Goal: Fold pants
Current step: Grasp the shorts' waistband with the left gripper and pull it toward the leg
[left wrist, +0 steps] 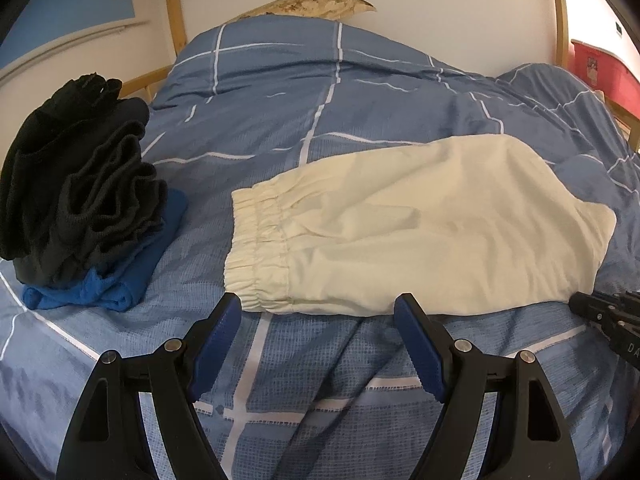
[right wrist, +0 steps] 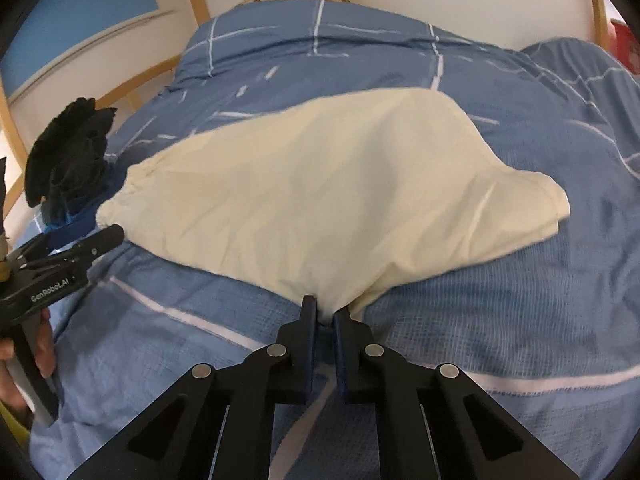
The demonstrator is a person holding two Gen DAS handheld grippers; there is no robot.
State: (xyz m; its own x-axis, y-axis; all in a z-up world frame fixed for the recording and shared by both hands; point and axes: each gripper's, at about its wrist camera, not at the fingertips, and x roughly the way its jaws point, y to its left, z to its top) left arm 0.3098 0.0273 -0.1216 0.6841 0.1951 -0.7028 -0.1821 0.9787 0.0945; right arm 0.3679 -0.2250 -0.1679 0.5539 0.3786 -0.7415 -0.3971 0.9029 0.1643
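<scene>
My right gripper point(right wrist: 325, 312) pinched shut on near edge of cream cotton pants point(right wrist: 320, 200), lying folded flat on blue checked duvet point(right wrist: 500, 300). My left gripper point(left wrist: 318, 306) spread wide, empty, just short of elastic waistband point(left wrist: 256, 248). Black clothes pile point(left wrist: 76, 184) at left.

One pair of cream pants point(left wrist: 420, 224) lies on one blue checked duvet point(left wrist: 320, 92), with one heap of black garments point(left wrist: 76, 184) on one folded blue garment point(left wrist: 132, 276) at left, one pillow point(left wrist: 320, 2) far back, and two grippers, left gripper point(left wrist: 318, 308) and right gripper point(right wrist: 325, 312).
</scene>
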